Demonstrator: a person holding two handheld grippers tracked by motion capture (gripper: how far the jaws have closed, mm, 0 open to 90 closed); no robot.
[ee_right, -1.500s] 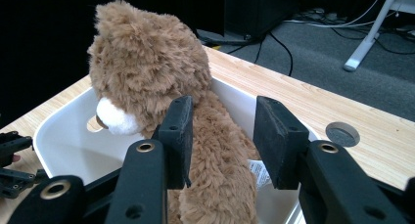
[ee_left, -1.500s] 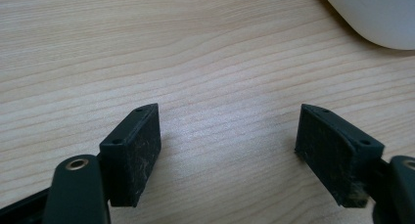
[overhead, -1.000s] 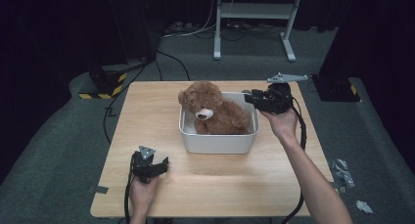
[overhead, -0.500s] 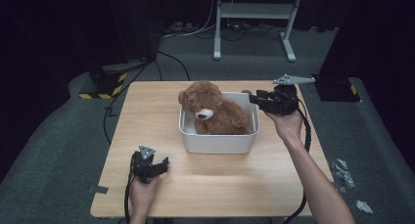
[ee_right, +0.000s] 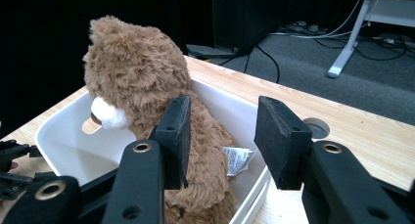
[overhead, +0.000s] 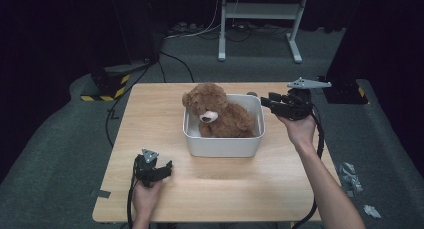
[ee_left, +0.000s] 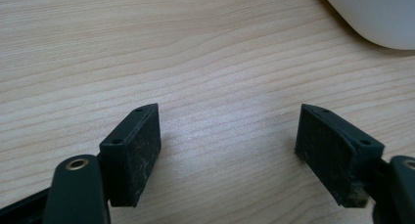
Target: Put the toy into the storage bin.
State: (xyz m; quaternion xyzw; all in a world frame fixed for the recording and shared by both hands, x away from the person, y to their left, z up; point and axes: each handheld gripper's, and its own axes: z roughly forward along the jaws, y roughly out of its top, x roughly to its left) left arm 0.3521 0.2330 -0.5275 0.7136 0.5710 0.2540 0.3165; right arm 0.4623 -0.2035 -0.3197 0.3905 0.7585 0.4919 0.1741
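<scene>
Teddy bear (ee_right: 142, 87) (paper tag (ee_right: 238, 159) visible close-up) sits in white tub (overhead: 225, 144).

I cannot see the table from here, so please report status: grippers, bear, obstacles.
Left gripper open, low over the bare table. Right gripper open, beside the white bin, holding nothing. Teddy bear sits inside the bin. Nothing in the way.

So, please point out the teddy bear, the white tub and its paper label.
teddy bear (overhead: 220, 114), high view, on its body.
white tub (overhead: 225, 145), high view, front wall.
paper label (ee_right: 237, 160), right gripper view, its middle.
</scene>
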